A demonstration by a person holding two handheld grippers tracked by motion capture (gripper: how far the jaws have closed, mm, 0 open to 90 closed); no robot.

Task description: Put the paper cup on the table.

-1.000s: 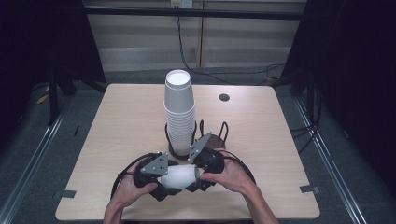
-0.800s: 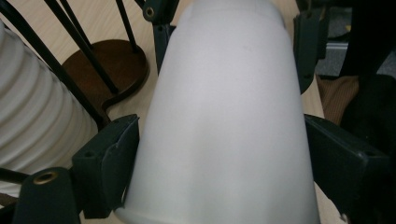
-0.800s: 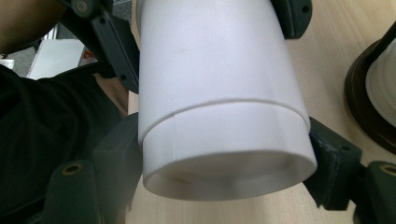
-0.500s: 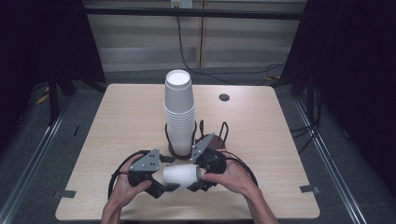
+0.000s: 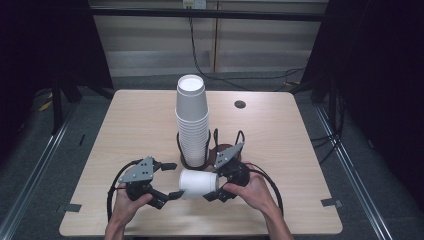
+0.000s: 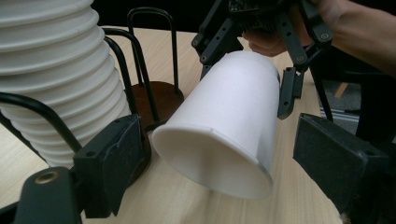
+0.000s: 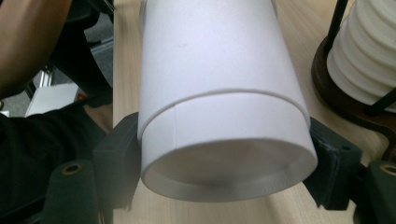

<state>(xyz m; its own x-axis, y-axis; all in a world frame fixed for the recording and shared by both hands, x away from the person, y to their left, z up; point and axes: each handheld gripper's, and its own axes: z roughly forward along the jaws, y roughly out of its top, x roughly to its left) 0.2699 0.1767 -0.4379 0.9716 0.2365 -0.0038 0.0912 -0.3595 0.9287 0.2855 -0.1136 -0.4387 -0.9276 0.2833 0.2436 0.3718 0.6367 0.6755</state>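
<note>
High view frames showed the wooden table [image 5: 125, 130] as the largest thing, with a tall stack of white paper cups [image 5: 192, 122] standing in a dark wire holder [image 5: 216, 150] near the table's middle. A small dark grommet [image 5: 240, 104] was set in the tabletop, well apart from the stack on the far right.

Near the front edge, between the two hands, a single white paper cup [image 5: 198, 184] was held on its side, just in front of the holder. The right gripper [image 5: 214, 186] was closed on the cup's base end; in the right gripper view both black jaws were pressed against the cup [image 7: 219, 116] on either side. The left gripper [image 5: 172, 181] was seen with its jaws spread wide, one on each side of the cup's open rim and apart from it; in the left gripper view a clear gap was left between each jaw and the cup [image 6: 229, 135].

As for progress, one cup was judged to have been separated from the stack and to be carried by the right gripper alone. The stack was still tall, so most of the cups remained to be dealt with. Where the loose cup was meant to be placed could not be told.
</note>
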